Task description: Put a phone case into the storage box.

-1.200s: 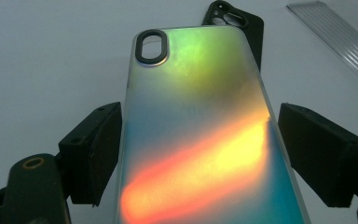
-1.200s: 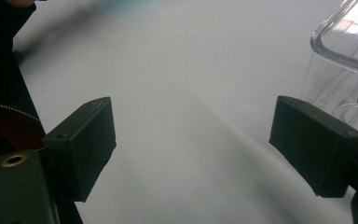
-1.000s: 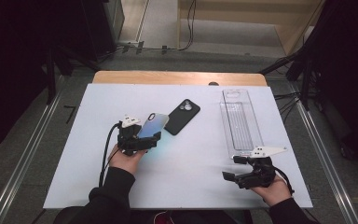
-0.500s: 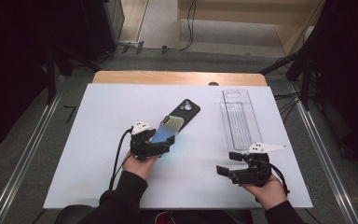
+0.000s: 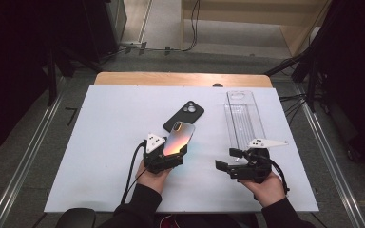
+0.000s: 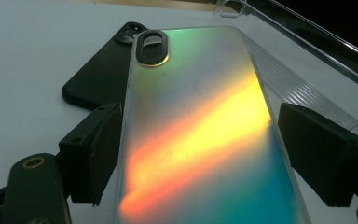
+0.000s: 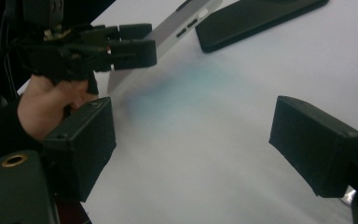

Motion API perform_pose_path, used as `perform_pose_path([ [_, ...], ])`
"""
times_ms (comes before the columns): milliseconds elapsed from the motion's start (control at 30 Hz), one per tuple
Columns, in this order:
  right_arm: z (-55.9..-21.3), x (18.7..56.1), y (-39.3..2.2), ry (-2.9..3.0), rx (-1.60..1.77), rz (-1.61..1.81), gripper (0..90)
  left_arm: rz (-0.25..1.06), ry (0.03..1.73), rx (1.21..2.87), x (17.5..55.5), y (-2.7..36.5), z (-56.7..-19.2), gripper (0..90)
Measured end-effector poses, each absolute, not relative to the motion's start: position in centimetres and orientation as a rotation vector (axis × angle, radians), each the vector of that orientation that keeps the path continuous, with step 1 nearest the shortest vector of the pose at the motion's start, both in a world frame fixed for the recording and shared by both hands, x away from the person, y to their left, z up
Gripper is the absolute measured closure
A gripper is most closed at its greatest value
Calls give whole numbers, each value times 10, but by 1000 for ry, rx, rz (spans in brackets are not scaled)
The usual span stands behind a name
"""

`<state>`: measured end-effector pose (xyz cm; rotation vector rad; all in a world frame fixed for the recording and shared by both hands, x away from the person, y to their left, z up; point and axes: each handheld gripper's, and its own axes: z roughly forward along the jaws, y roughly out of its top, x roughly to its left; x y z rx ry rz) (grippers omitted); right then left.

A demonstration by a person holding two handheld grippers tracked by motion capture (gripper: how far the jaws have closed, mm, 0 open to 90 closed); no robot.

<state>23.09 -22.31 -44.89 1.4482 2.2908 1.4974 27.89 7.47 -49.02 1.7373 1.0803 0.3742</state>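
Observation:
My left gripper [image 5: 167,151] is shut across the width of an iridescent phone [image 5: 178,137], which it holds tilted above the white table. In the left gripper view the phone [image 6: 191,93] lies back-up between the two jaws, with its camera end pointing away. Just beyond it a black phone [image 5: 186,114] lies flat on the table, camera side up. My right gripper [image 5: 228,160] hovers at the front right, open, with nothing between its jaws. The right gripper view looks across at the left gripper [image 7: 121,46], the raised phone [image 7: 177,30] and the black phone [image 7: 256,18].
A long clear plastic tray [image 5: 244,121] lies at the right, running from the far edge toward my right gripper. The white board [image 5: 100,142] covers the table, with a wooden strip [image 5: 180,78] along its far edge. Dark floor and metal rails surround it.
My left gripper has carried the iridescent phone to the right, closer to the black phone and the table's middle. The right gripper has shifted left and risen a little.

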Motion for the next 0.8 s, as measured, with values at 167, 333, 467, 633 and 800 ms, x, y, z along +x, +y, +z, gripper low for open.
perform_pose_path([
  [167,-444,238,-217,2263,1475,1512,126,412,1070,1719,274,73,-492,168],
  [333,-443,245,-214,2247,1509,1531,126,450,1062,1695,268,71,-492,168],
  [467,-442,254,-210,2222,1563,1569,126,460,1067,1675,265,70,-492,168],
  [633,-442,262,-202,2224,1597,1570,126,464,1064,1661,263,70,-491,168],
  [800,-443,271,-193,2237,1625,1583,127,457,1071,1648,261,70,-491,168],
])
